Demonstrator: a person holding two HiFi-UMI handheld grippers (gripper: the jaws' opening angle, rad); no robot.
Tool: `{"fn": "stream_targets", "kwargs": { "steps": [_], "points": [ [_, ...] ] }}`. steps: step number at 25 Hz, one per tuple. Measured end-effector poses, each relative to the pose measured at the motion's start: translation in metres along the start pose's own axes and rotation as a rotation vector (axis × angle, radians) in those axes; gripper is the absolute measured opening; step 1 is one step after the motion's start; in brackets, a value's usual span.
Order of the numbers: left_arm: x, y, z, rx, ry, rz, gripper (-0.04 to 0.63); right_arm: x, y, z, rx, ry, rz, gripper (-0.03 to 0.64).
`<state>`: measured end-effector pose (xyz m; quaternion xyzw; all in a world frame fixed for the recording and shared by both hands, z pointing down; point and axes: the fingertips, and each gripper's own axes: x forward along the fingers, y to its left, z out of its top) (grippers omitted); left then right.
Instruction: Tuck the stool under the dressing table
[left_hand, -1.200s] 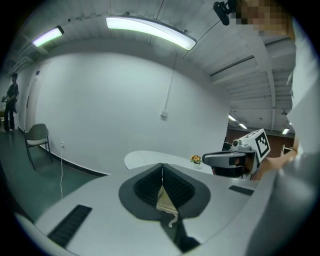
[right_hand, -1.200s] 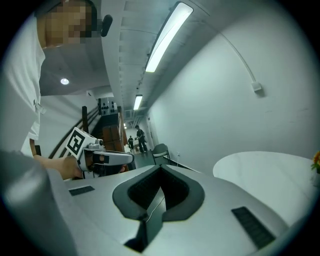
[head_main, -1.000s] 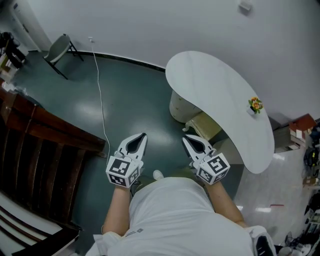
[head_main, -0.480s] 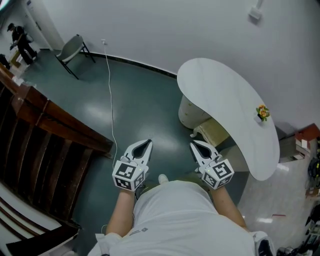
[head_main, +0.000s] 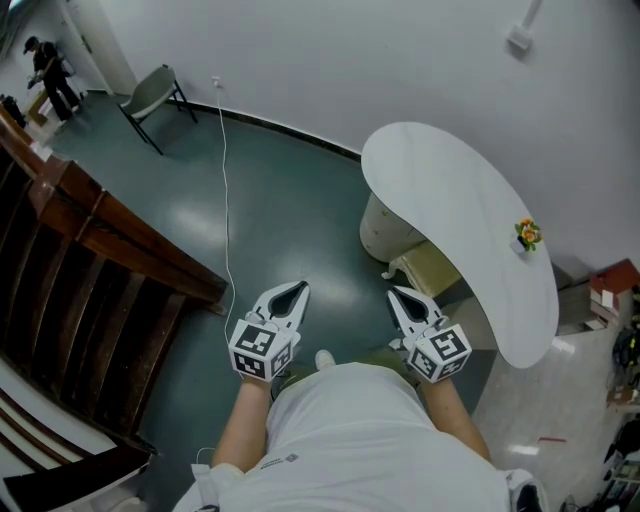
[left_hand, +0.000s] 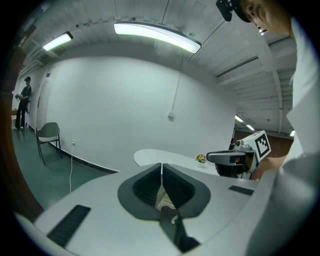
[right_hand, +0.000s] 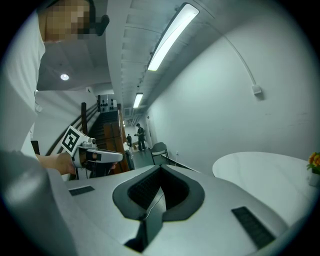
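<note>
**Left hand-held gripper (head_main: 297, 289) and right hand-held gripper (head_main: 399, 294) shut and empty; stool (head_main: 424, 267) at the edge of the table (head_main: 450, 190)**

Both hand-held grippers are held with their jaws together, and nothing is clamped in either. The stool is seen partly beneath the white table top, with its near side and one curved leg showing out from under it. Whether it is pushed in as far as it will go cannot be told. It lies just beyond the right hand-held gripper's tips and is touched by neither.
</note>
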<state>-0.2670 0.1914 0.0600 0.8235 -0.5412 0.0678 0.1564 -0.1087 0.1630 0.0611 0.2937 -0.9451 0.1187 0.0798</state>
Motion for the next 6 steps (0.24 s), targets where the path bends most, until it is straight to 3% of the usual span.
{"fn": "stream_targets", "kwargs": {
  "steps": [6],
  "points": [
    [-0.0024,0.0044,-0.0047,-0.006,0.014,0.005,0.003,0.0022,-0.0002,-0.0008,0.01,0.002,-0.003,0.009]
  ]
}}
